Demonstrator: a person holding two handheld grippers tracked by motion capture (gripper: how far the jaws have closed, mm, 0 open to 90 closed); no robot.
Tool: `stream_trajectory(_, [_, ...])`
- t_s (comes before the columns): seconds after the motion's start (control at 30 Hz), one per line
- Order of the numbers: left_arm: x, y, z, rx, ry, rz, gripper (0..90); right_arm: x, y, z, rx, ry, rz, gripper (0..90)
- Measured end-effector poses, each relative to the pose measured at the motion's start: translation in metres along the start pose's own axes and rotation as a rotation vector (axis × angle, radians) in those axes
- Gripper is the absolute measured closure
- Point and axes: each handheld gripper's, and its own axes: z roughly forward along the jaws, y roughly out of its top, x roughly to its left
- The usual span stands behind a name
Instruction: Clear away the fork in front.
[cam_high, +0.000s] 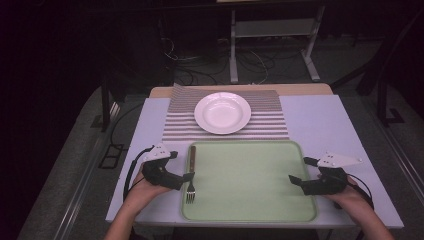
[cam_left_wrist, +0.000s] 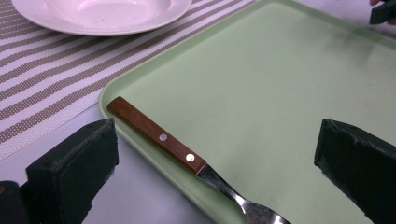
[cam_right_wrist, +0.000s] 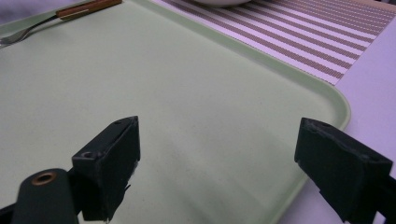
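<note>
Left gripper sits at the tray's left edge, held in the person's left hand, black cable looping off behind it. Jaws wide apart, nothing clamped. In the left gripper view the wooden-handled fork lies between and just beyond the two pads, untouched. The fork rests along the left rim of the pale green tray: brown handle w/ two rivets pointing toward the far side, tines toward the person. In the high view its handle lies right on the rim, tines just inside the tray, near the gripper's tip.

Beyond the tray – a striped placemat, brown and white bands, w/ a white plate centred on it. Plate is well apart from the fork. Mat and tray lie on a light grey table.

Tray's middle is bare green.

Right gripper hovers at the tray's right edge in the person's right hand, grey three-cornered plate on top. Jaws also spread – nothing between them; the right gripper view shows only tray surface and its rounded corner between the pads, w/ the fork far off at the opposite edge.
</note>
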Motion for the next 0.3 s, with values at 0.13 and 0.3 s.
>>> stream_trajectory(0.13, [0.0000,-0.0004,0.0014,0.006,-0.001,0.005,0.0,0.0006,-0.0004,0.0001,0.003,0.000,-0.001,14.3])
stream_trajectory(0.3, [0.0001,0.0002,0.0026,0.009,-0.004,0.010,0.0,0.0001,-0.0008,-0.0010,0.000,-0.002,0.000,14.3])
